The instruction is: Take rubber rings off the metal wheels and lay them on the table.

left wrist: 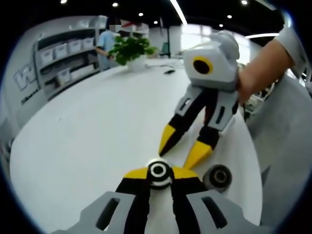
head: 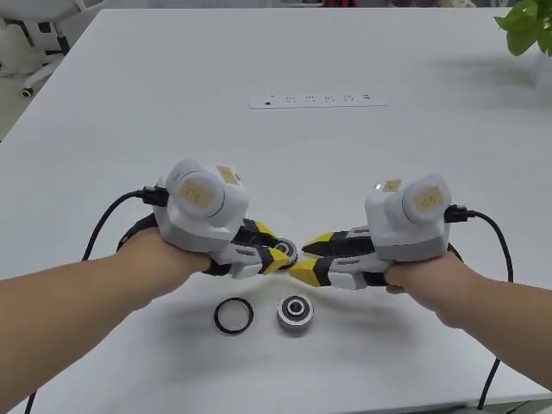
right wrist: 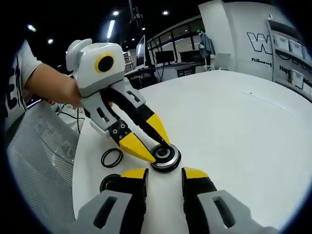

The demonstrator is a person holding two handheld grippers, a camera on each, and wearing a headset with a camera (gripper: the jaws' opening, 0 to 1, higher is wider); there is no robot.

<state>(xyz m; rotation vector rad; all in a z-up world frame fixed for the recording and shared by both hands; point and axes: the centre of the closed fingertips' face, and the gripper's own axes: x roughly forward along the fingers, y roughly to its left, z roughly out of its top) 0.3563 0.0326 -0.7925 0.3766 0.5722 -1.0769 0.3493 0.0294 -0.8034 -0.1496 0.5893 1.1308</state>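
My left gripper (head: 280, 254) is shut on a small metal wheel (head: 285, 252) with a dark outer rim, held just above the white table (head: 345, 155). In the left gripper view the wheel (left wrist: 159, 171) sits between the yellow jaw tips. My right gripper (head: 304, 259) is open, its tips right next to the held wheel (right wrist: 165, 155), with nothing gripped. A loose black rubber ring (head: 234, 315) lies flat on the table near the front edge. Beside it lies a second metal wheel (head: 295, 311). The ring (right wrist: 112, 157) is also seen in the right gripper view.
A white power strip (head: 316, 101) lies far back at the table's middle. A green plant (head: 528, 26) stands at the far right corner. Black cables (head: 103, 226) trail from both grippers. Shelves (left wrist: 63, 58) line the room's wall.
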